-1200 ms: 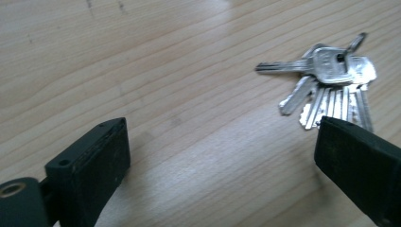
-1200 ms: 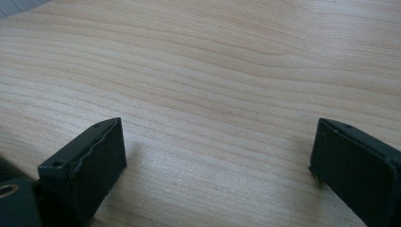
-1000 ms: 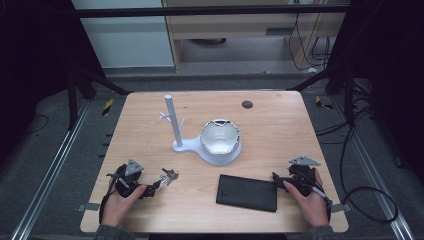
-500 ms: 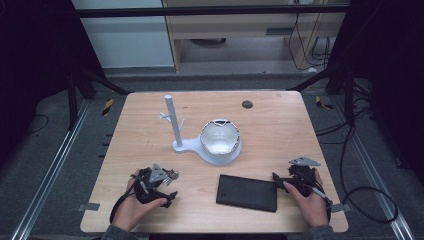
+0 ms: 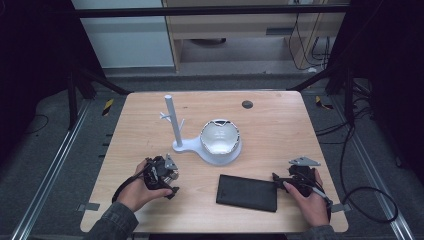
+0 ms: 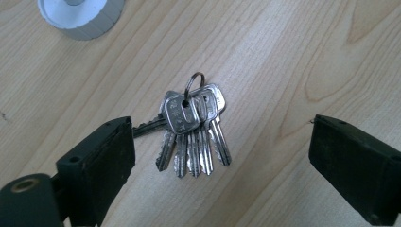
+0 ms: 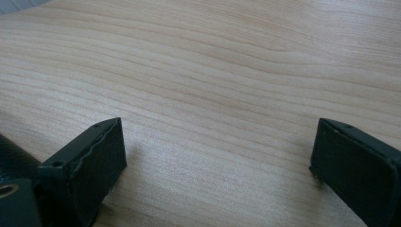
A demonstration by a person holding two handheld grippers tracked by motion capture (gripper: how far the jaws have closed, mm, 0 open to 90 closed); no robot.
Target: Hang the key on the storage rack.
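The left gripper (image 5: 172, 182) was positioned over the near-left part of the wooden table (image 5: 280, 125), held in the person's left hand (image 5: 135, 190). Its 2 black jaws stood wide apart and had just been closing slightly; nothing was gripped. The bunch of keys (image 6: 194, 130) lay flat on the table between the 2 jaws in the left gripper view, its blades fanned toward the camera and its ring (image 6: 195, 81) pointing away. 1 key blade reached to just beside the left-hand jaw; whether it touched could not be determined. The far jaw was well apart from the keys.

The white stand (image 5: 176, 142), with an upright post and small side pegs, stood near the table's centre, its round base (image 6: 80, 16) visible beyond the keys. A white bowl-shaped object (image 5: 220, 140) sat just beside the stand.

The right gripper (image 5: 280, 181) rested at the near-right, jaws wide and empty over bare wood. A black flat case (image 5: 247, 192) lay just beside it.
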